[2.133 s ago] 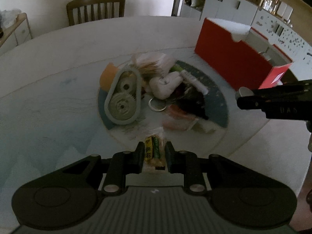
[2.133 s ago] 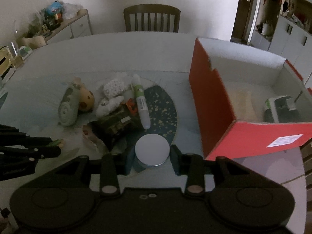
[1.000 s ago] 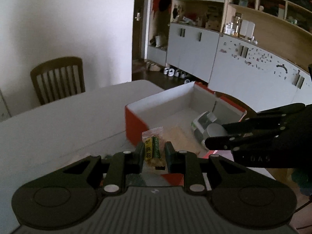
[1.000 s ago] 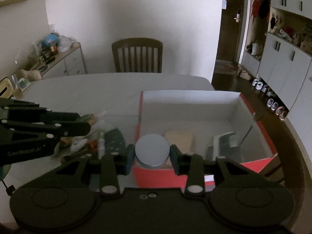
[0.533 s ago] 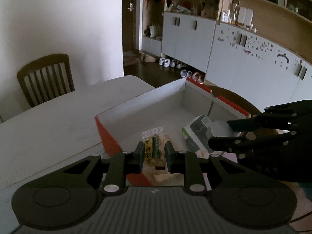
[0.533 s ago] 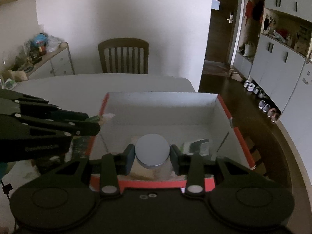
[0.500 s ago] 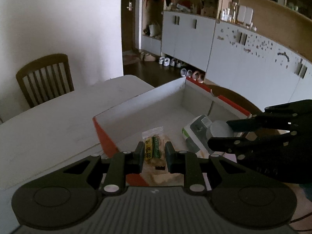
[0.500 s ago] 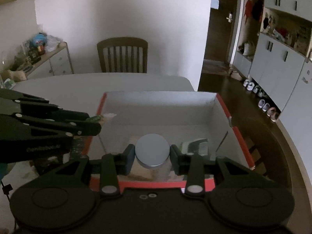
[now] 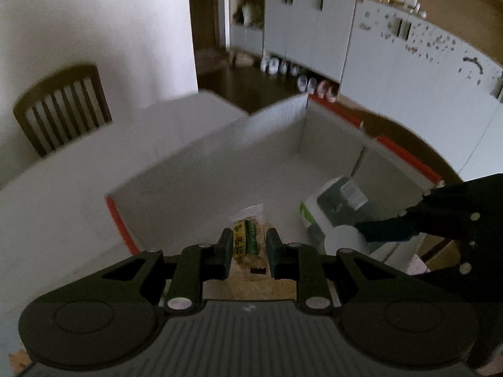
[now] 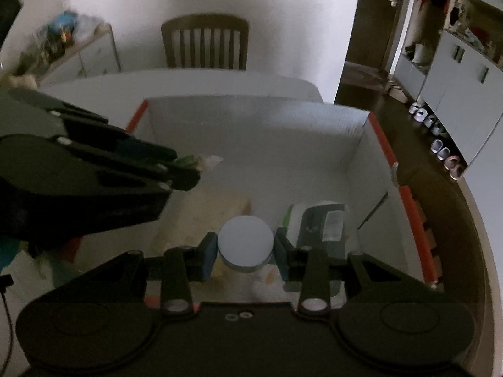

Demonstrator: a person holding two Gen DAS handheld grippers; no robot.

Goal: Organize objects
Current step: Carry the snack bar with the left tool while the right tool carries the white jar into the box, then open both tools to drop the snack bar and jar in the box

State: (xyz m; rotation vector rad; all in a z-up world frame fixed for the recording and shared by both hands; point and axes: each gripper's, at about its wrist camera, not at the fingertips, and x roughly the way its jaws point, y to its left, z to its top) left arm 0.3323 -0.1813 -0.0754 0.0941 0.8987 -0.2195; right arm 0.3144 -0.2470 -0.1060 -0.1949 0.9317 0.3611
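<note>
Box: the red-sided box (image 10: 374, 132) now fills both views from above; two seconds ago it stood off at the table's right end, beyond the pile of loose items.
Contents: a tan pad (image 10: 217, 210) lies on the box floor toward the left wall, and a green-and-white pack (image 10: 323, 216) toward the right wall.
Right gripper (image 10: 245, 251): clamped on a round white tin (image 10: 245, 240), now hanging over the box floor between pad and pack; a second ago it was short of the near wall.
Left gripper (image 9: 250, 248): squeezing a small snack packet (image 9: 246, 242), carried from the pile to above the box's near-left corner.
Meaning: both items appear to be over the box and not yet let go; judged from this, lowering and releasing is the step left.
</note>
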